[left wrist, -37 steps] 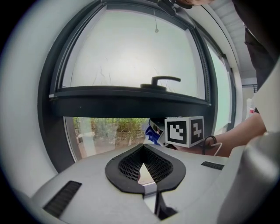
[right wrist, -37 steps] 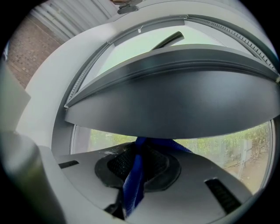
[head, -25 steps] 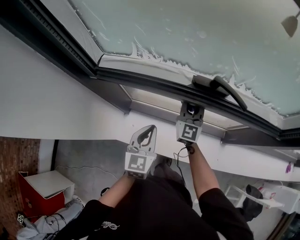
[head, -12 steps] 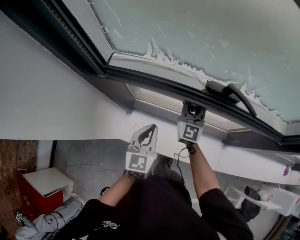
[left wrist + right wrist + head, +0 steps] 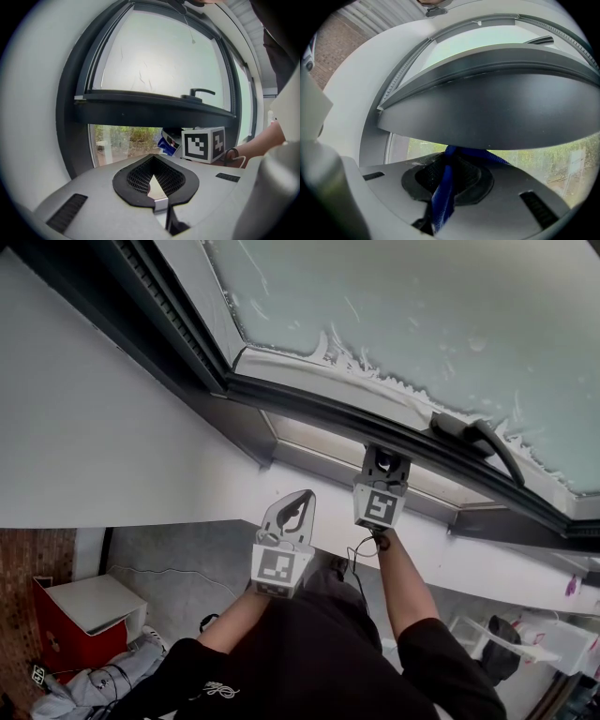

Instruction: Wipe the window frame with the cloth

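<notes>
The tilted window's dark frame (image 5: 347, 413) runs across the head view, with its black handle (image 5: 480, 439) at the right. My right gripper (image 5: 382, 457) is shut on a blue cloth (image 5: 444, 194) and holds it up against the underside of the frame (image 5: 497, 103), left of the handle. The cloth (image 5: 168, 143) also shows beside that gripper's marker cube in the left gripper view. My left gripper (image 5: 296, 498) hangs lower and to the left, off the frame, shut with nothing in it. Frosted glass (image 5: 422, 306) fills the sash.
A white wall and sill (image 5: 103, 437) lie left of and below the frame. On the floor far below are a red box with a white top (image 5: 86, 613), a heap of clothes (image 5: 94, 690) and a white rack (image 5: 525, 638).
My right gripper with the cloth now sits further left of the handle along the frame. The head view has turned, so the window shifts right and down. The left gripper stays put.
</notes>
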